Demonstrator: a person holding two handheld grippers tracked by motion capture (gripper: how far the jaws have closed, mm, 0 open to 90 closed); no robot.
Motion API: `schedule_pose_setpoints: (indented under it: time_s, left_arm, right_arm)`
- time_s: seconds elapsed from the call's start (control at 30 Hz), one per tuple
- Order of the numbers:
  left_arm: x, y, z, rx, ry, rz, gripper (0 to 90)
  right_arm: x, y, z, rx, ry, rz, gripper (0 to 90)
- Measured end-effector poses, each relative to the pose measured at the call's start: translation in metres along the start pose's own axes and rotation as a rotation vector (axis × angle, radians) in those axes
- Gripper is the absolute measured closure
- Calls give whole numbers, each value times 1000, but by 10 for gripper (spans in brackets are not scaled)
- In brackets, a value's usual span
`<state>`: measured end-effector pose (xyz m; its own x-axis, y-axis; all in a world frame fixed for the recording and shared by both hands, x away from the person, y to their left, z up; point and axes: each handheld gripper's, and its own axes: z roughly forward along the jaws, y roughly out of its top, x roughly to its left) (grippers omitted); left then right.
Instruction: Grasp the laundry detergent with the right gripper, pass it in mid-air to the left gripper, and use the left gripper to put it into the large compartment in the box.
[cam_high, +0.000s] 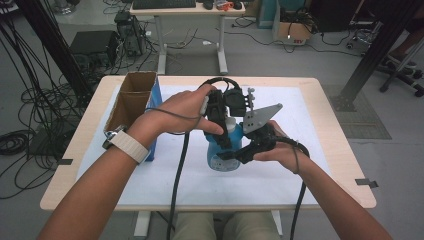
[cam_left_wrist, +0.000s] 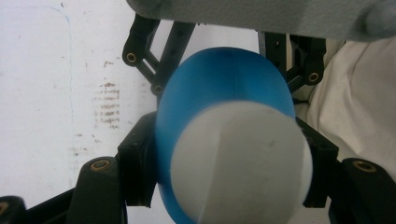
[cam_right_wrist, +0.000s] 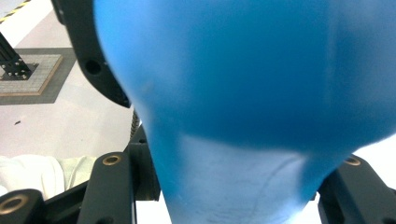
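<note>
A blue bottle (cam_high: 220, 152) with a white cap (cam_high: 230, 123) stands at the middle of the white mat (cam_high: 310, 130). My left gripper (cam_high: 225, 131) comes down from above, its jaws pressed on either side of the white cap (cam_left_wrist: 240, 158), with the blue bottle (cam_left_wrist: 219, 79) below it. My right gripper (cam_high: 229, 156) reaches in from the right and is shut on the bottle's body. In the right gripper view the blue bottle (cam_right_wrist: 243, 70) sits close between my black fingers (cam_right_wrist: 114, 186).
An open cardboard box (cam_high: 131, 102) with a blue side stands at the mat's left edge. The wooden table (cam_high: 345, 165) rims the mat. Cables trail from both grippers toward the front edge. Beyond the table are a desk, cables and black frame posts.
</note>
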<state>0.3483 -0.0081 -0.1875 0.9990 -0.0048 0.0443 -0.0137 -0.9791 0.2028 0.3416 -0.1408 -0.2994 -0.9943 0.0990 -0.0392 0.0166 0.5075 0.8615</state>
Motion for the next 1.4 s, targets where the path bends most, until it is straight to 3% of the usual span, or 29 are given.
schedule_pose_setpoints:
  time_s: [0.23, 0.3, 0.6, 0.83, 1.37, 1.4]
  left_arm:
    - [0, 0, -1, -5, 1, -5, 372]
    - [2, 0, -1, 5, -4, 22, 371]
    - [1, -1, -1, 5, 0, 6, 372]
    - [3, 0, -2, 17, -9, 24, 372]
    - [1, 0, -1, 8, -1, 13, 372]
    - [2, 0, -2, 10, 0, 25, 372]
  right_arm:
    - [0, 1, -1, 1, -3, -6, 429]
    - [0, 1, -2, 4, -7, 1, 429]
    - [0, 1, -1, 5, -4, 1, 429]
    - [0, 2, -1, 9, -6, 2, 428]
    - [0, 2, -1, 12, -4, 0, 428]
    - [0, 2, -1, 10, -5, -1, 428]
